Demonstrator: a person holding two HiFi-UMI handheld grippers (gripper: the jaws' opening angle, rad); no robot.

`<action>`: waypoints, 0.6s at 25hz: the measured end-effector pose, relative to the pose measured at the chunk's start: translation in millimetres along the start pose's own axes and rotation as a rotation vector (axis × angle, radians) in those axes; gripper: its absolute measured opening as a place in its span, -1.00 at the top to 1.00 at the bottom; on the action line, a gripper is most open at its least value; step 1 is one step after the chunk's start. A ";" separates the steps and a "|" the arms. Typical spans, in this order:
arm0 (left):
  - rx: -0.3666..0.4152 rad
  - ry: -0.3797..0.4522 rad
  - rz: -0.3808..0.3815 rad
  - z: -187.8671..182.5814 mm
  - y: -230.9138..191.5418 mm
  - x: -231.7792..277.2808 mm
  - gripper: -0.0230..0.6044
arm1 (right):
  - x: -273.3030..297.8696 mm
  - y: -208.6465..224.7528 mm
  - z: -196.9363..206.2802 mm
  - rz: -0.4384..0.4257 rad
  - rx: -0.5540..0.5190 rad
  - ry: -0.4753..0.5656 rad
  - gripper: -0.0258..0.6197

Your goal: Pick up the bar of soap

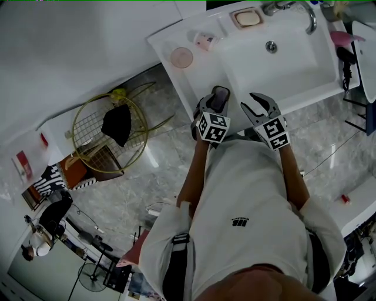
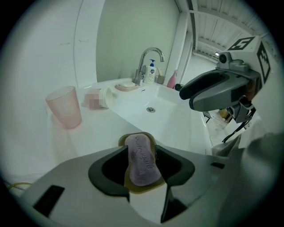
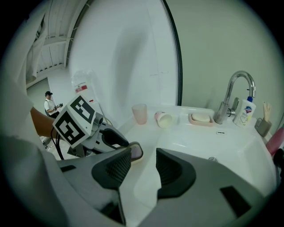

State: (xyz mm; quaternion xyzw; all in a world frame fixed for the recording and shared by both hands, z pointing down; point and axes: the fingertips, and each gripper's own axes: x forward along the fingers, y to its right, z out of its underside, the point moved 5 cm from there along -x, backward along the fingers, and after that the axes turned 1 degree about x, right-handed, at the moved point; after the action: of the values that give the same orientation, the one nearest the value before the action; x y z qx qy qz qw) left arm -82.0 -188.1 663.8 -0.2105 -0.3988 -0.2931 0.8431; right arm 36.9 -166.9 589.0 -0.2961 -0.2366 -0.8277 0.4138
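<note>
A purple bar of soap (image 2: pixel 141 162) lies in an olive dish (image 2: pixel 133 138) at the front rim of the white sink counter (image 1: pixel 202 73). My left gripper (image 2: pixel 141 156) has its jaws against both long sides of the bar, shut on it. In the head view the soap (image 1: pixel 219 97) sits between the left gripper's (image 1: pixel 217 101) fingers. I cannot tell whether the dish is off the counter. My right gripper (image 1: pixel 259 103) hovers just to the right over the basin's front edge, open and empty. From the right gripper (image 3: pixel 144 165) view, the soap (image 3: pixel 136 152) shows beside the left jaw.
A second pale soap in a pink dish (image 1: pixel 247 18) sits by the faucet (image 1: pixel 296 8). A pink cup (image 1: pixel 181 57) and a tipped cup (image 1: pixel 204 40) stand on the counter's left. The basin (image 1: pixel 294 64) lies ahead. A wire basket (image 1: pixel 108 132) stands on the floor at left.
</note>
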 end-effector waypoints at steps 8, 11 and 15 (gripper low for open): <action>-0.043 -0.040 -0.038 2.4 1.7 8.2 0.26 | 6.0 7.8 2.6 -0.064 -0.032 -0.011 0.34; -0.055 -0.063 -0.064 2.1 3.7 11.5 0.26 | 10.3 12.8 2.8 -0.099 -0.046 -0.015 0.34; -0.084 -0.092 -0.095 1.5 5.0 14.9 0.26 | 14.6 19.2 -0.6 -0.145 -0.059 -0.009 0.34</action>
State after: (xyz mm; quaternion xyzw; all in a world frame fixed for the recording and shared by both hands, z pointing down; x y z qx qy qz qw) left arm -72.0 -188.4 675.9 -0.2399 -0.4340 -0.3393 0.7994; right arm 45.5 -185.8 601.4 -0.2940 -0.2349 -0.8608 0.3426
